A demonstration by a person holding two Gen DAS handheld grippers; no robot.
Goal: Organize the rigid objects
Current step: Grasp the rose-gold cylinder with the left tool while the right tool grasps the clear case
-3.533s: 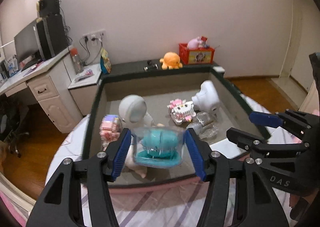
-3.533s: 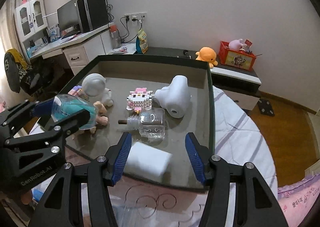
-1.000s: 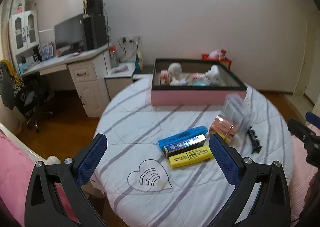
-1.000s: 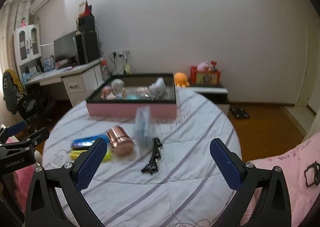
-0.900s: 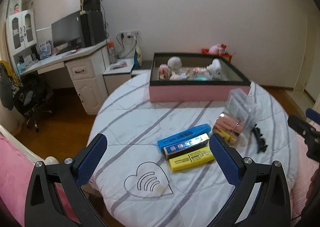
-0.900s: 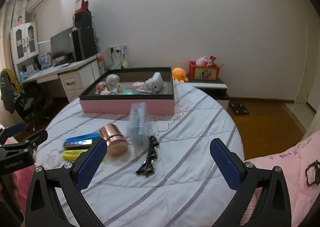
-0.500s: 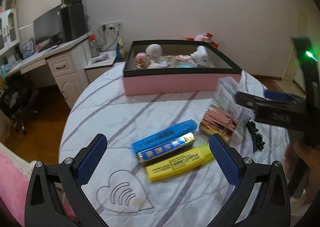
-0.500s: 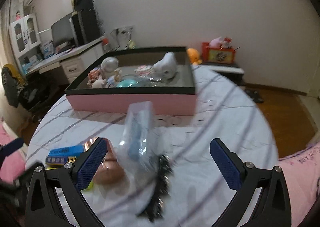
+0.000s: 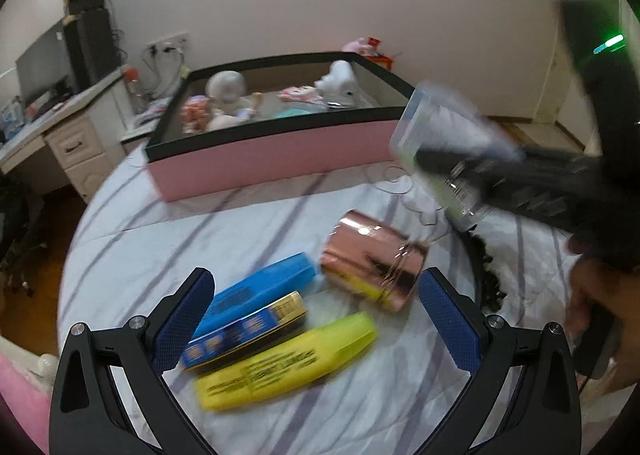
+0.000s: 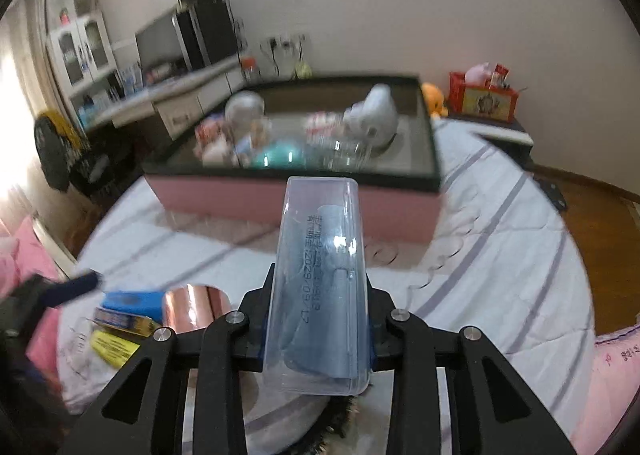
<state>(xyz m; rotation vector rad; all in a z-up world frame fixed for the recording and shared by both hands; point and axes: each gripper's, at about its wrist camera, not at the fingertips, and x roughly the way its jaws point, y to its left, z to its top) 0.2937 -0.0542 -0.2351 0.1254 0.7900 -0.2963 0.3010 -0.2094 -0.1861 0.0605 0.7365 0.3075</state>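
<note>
Striped white bedding (image 9: 132, 247) covers the round bed that serves as the work surface, with a pink-walled, black-rimmed storage box (image 9: 276, 147) at its far side as the landmark. Half a second earlier the clear rectangular plastic case (image 10: 320, 287) stood on the bedding in front of that box and the right gripper (image 10: 316, 339) was spread wide; now its fingers are clenched on the case, which is raised off the bedding, just short of the box's near wall. The pick-up therefore appears complete, and the likely next step is carriage over the rim into the box, which already holds white figurines and other small toys. The case's long axis runs along the gripper's fingers, its free end pointing toward the box and tilted somewhat upward; in the left wrist view it slants from upper left to lower right above the bedding. The left gripper (image 9: 316, 319) has come in low with its fingers released and holding nothing, framing a copper-coloured metallic cup (image 9: 374, 265) lying on its side, a blue oblong case (image 9: 264, 287), a blue-and-gold flat box (image 9: 248, 331) and a yellow oblong case (image 9: 284, 363), all nearer the viewer than the storage box and still to be sorted. Motion blur obscures finer detail.
</note>
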